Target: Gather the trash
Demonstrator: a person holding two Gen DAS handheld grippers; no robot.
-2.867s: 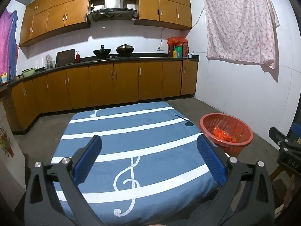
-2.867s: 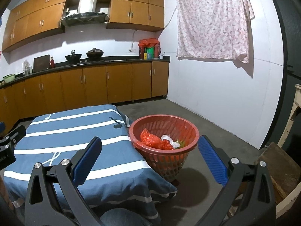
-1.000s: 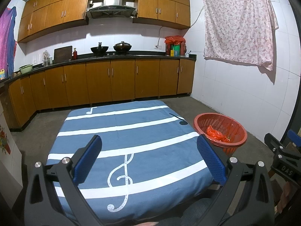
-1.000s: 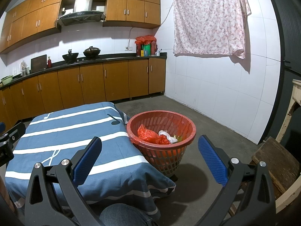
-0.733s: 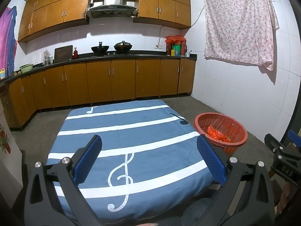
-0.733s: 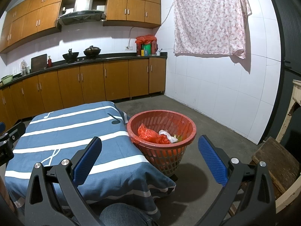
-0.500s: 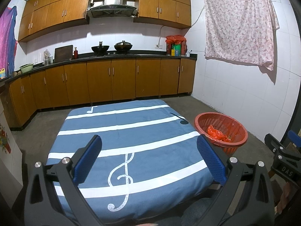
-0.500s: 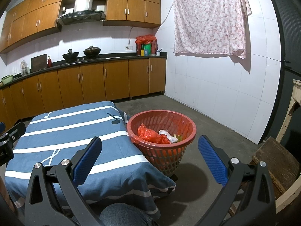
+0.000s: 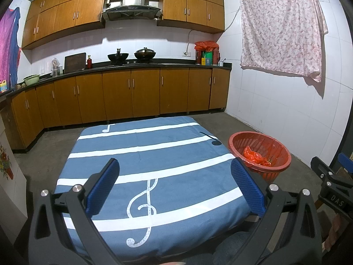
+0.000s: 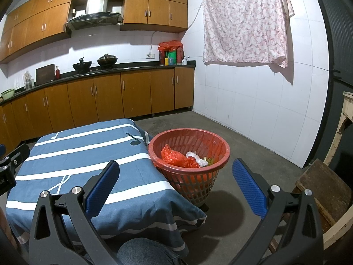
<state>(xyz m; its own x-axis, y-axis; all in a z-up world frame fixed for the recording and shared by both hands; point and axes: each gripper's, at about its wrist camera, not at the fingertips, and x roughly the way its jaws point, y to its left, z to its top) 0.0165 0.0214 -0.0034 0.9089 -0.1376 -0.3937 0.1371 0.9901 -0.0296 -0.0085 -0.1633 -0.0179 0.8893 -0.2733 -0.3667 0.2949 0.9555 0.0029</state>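
**Holding both grippers empty above the cleared desk**

Hovering in your left hand, the left gripper (image 9: 174,185) has its blue-padded jaws spread wide with nothing between them, aimed across the desk draped in a blue cloth with white stripes and music notes (image 9: 141,154). No loose item lies on that cloth in either view.

Your right gripper (image 10: 175,182) is likewise released, jaws apart and empty, pointing toward the round red plastic lattice basket (image 10: 207,137) that stands on the grey concrete floor (image 10: 242,154), just beside the desk's right edge and touching the hanging cloth. Inside the basket you can see the trash: a crumpled orange-red plastic bag (image 10: 174,156), a scrunched white plastic piece (image 10: 196,156) lying against it, and some small greenish-yellow scraps (image 10: 209,160) next to that; what the scraps are cannot be told.

From the left wrist view the right gripper's black body shows at the far right edge, well apart from the basket. A knee in blue denim (image 10: 143,252) sits at the bottom of the right wrist view, below the cloth's draped corner. Brown wooden cabinets (image 9: 132,92) line the far wall.
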